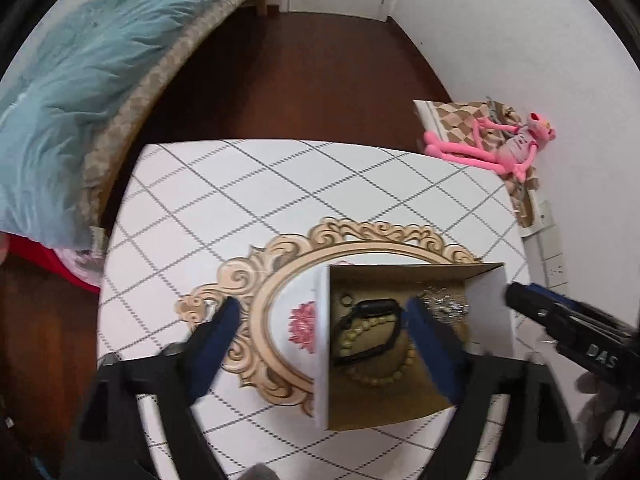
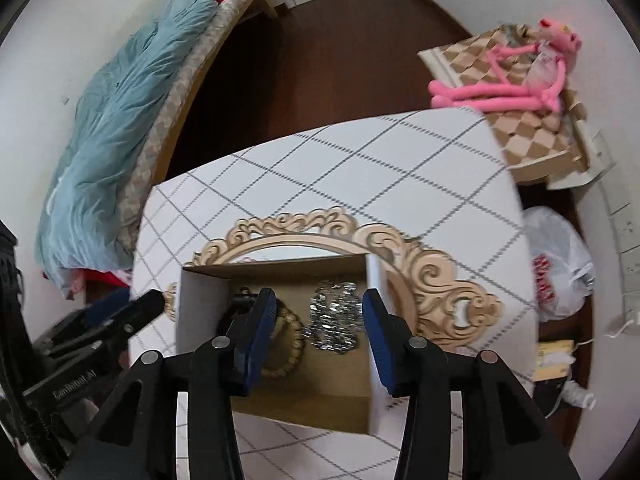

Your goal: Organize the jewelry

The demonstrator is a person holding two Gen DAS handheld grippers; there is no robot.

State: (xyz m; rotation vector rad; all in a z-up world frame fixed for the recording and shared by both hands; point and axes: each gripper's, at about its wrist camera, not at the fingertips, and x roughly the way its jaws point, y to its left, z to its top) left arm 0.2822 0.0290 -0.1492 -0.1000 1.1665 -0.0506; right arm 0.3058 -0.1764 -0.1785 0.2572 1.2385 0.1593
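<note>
the open brown cardboard box [image 1: 400, 396] sits on the ornate carved wooden oval frame [image 1: 256, 280] on the white grid-patterned table [image 1: 280, 184]. inside lie a beige bead bracelet [image 1: 376, 378], a black band [image 1: 372, 320] and a silver chain heap [image 2: 334, 322]. the left gripper [image 1: 320, 332] is released, jaws wide, straddling the box's left wall. the right gripper [image 2: 318, 324] hangs above the chain, grasping nothing.

Your open cardboard box [image 1: 400, 408] is sitting upright on table, white outside, brown inside, overlapping ornate oval frame. Inside it you are seeing black band [image 1: 372, 328] lying coiled at left, beige bead bracelet [image 1: 384, 372] curling beneath and beside it, and silver sparkly chain piece [image 2: 334, 322] lying heaped at right, apart from beads.
</note>
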